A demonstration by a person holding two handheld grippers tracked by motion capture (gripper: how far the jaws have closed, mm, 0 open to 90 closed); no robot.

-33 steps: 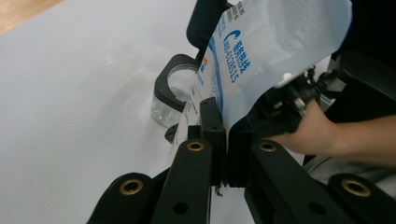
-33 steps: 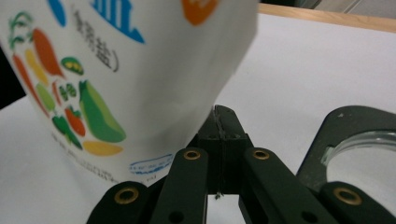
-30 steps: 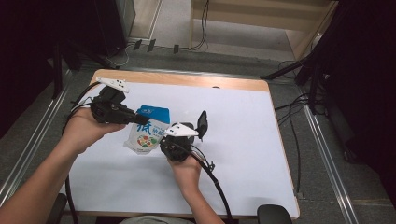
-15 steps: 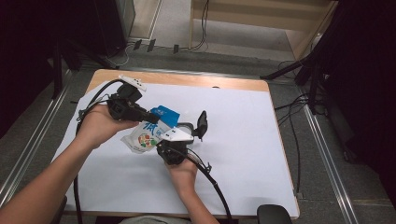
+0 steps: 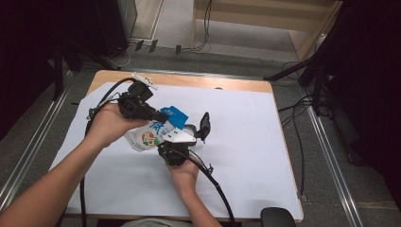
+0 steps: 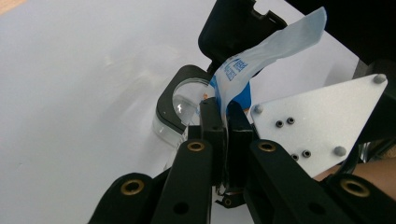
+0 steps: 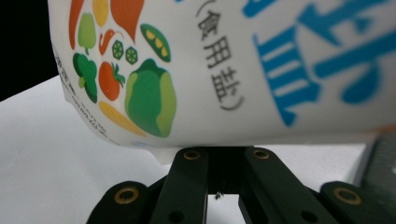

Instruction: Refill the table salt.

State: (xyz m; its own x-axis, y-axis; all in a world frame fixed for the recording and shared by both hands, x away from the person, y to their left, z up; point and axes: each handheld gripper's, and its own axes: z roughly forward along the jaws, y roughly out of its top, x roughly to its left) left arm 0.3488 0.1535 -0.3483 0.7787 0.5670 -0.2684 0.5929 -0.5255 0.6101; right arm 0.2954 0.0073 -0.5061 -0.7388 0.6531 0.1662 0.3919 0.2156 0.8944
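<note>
From the high view, the left gripper is gripping the blue top edge of a salt bag, and it has swung in from the counter's left side toward the middle since a second ago, lifting the bag's top above a small clear cup. The right gripper is supporting the bag from below, barely shifted. That looks like lining up to pour.

In the left gripper view, the fingers are pinching the bag's flat upper strip, closed tight, with the cup just beyond; I cannot tell whether anything is in it.

In the right gripper view, the fingers are clamping the bag's lower seam, which is printed with vegetables.
</note>
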